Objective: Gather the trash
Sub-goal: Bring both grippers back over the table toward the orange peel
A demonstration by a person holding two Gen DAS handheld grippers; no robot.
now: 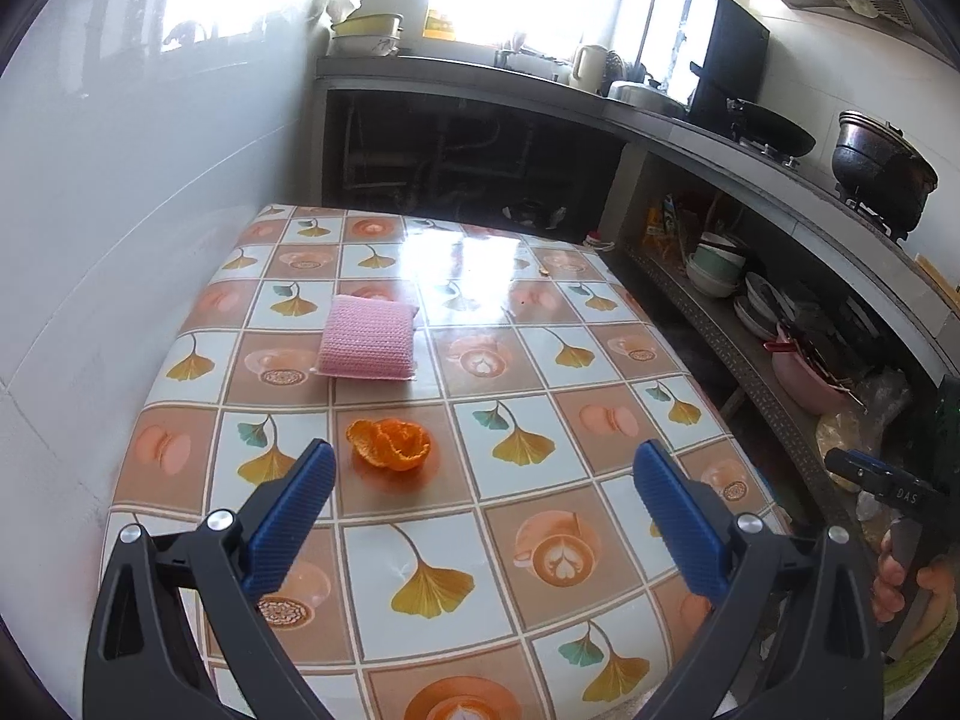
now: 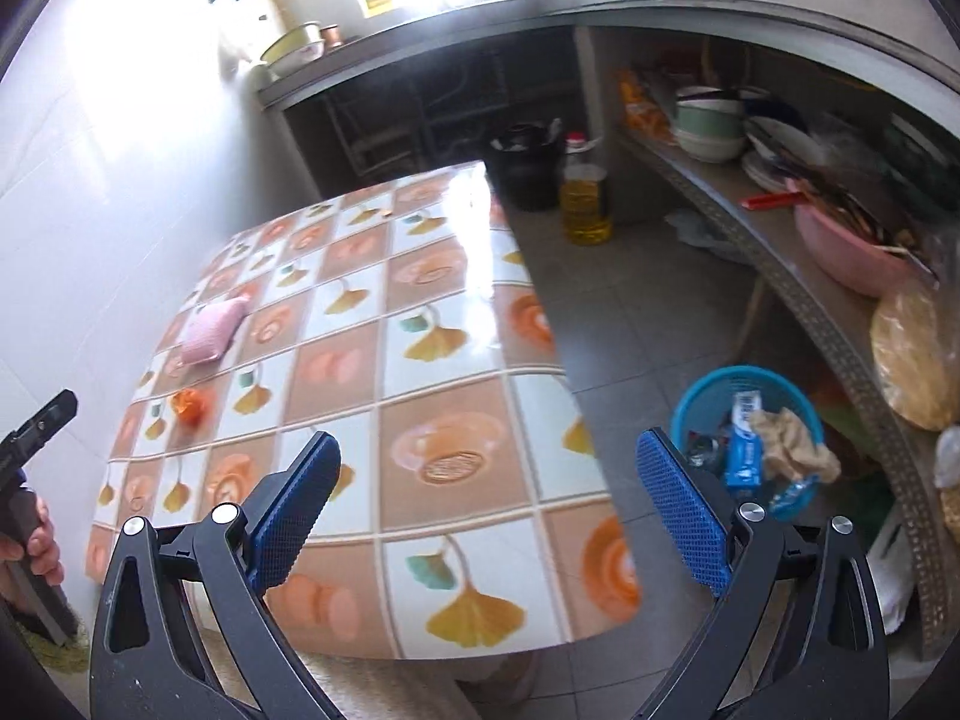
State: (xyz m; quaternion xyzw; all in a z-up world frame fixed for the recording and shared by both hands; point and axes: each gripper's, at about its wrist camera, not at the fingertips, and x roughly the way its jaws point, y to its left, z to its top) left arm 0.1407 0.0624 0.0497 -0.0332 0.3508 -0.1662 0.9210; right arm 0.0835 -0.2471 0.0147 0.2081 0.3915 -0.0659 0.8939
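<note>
An orange peel [image 1: 390, 444] lies curled on the patterned table [image 1: 540, 372], just beyond and right of my left gripper's left blue pad. My left gripper [image 1: 483, 477] hangs open over the table, nothing between its fingers. In the right wrist view the peel [image 2: 191, 405] shows small at the table's left side. My right gripper [image 2: 489, 471] is open and empty above the table's near right edge. A blue basket [image 2: 708, 396] on the floor holds a crumpled tissue [image 2: 792, 441] and wrappers, right of the right pad.
A pink scrubbing sponge [image 1: 367, 339] lies on the table behind the peel. A white wall [image 1: 120, 210] borders the table's left side. Shelves with bowls [image 2: 708, 126] and a pink basin [image 2: 840, 246] run along the right. An oil bottle [image 2: 585, 198] and a black bin [image 2: 525, 168] stand on the floor.
</note>
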